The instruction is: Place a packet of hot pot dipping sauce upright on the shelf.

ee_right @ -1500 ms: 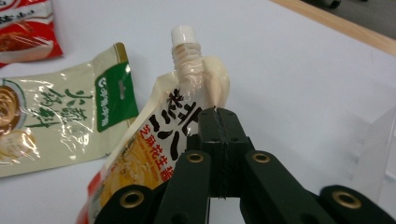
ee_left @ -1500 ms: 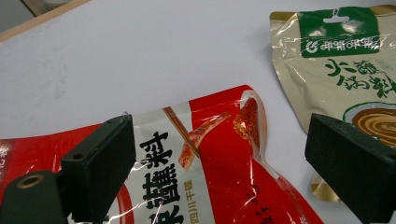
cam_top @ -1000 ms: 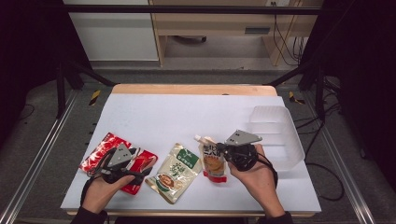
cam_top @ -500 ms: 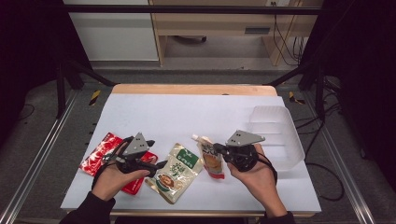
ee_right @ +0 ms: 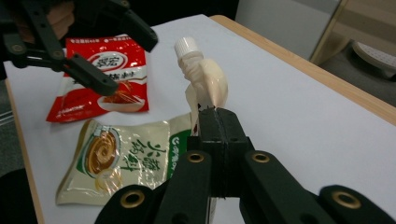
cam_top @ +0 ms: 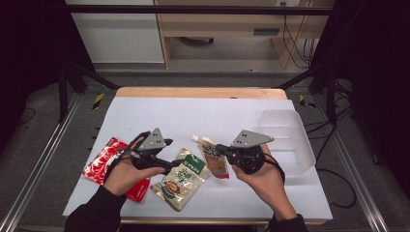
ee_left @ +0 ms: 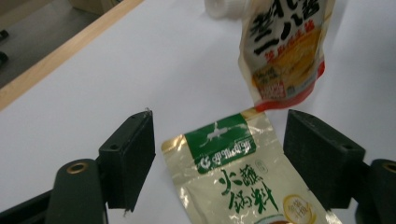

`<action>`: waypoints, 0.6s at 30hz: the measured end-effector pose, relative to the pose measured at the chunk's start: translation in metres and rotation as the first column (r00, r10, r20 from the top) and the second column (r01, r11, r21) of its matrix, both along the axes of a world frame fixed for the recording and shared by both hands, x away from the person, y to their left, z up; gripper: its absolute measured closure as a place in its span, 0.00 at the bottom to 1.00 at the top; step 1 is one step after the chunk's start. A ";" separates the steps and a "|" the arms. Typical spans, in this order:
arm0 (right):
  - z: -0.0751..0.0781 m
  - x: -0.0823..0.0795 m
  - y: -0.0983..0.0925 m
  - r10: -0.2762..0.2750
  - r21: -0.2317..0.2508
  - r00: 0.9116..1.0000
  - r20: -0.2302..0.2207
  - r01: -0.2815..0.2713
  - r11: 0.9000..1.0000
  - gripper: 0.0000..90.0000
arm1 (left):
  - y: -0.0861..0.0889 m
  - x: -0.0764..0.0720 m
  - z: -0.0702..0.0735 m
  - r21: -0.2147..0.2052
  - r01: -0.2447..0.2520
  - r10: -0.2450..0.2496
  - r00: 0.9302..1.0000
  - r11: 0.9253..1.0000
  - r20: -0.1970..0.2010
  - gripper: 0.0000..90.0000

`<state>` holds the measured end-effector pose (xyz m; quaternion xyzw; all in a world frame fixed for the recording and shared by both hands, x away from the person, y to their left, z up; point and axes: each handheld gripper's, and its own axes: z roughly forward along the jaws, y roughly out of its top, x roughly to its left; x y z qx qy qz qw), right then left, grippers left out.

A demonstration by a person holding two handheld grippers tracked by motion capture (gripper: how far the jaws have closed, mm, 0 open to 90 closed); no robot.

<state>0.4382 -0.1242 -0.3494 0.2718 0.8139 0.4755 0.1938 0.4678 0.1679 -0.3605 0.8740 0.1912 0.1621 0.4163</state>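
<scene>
Spout pouch (cam_top: 212, 157) pinched at its edge by the closed right gripper (cam_top: 223, 150), left gripper (cam_top: 170, 155) held wide with jaws just narrowing, nothing clasped, poised over green sachet (cam_top: 183, 178), red packet (cam_top: 107, 162) beside, clear tub (cam_top: 286, 137) near right hand, white table (cam_top: 203, 116).

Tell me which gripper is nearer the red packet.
Left. The left gripper hovers just right of the red packet; the right gripper is farther right, shut on the spouted pouch.
</scene>
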 end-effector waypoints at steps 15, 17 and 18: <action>0.009 0.010 0.040 0.122 0.005 0.993 -0.001 -0.122 0.992 1.00 | -0.004 0.022 0.023 -0.030 0.082 -0.083 0.996 0.996 -0.024 0.45; 0.009 0.011 0.042 0.128 0.007 0.992 -0.006 -0.128 0.992 1.00 | -0.002 0.023 0.023 -0.029 0.093 -0.094 0.995 0.995 -0.032 0.52; 0.009 0.012 0.043 0.128 0.009 0.992 -0.008 -0.128 0.992 1.00 | -0.002 0.023 0.023 -0.029 0.093 -0.094 0.995 0.995 -0.032 0.56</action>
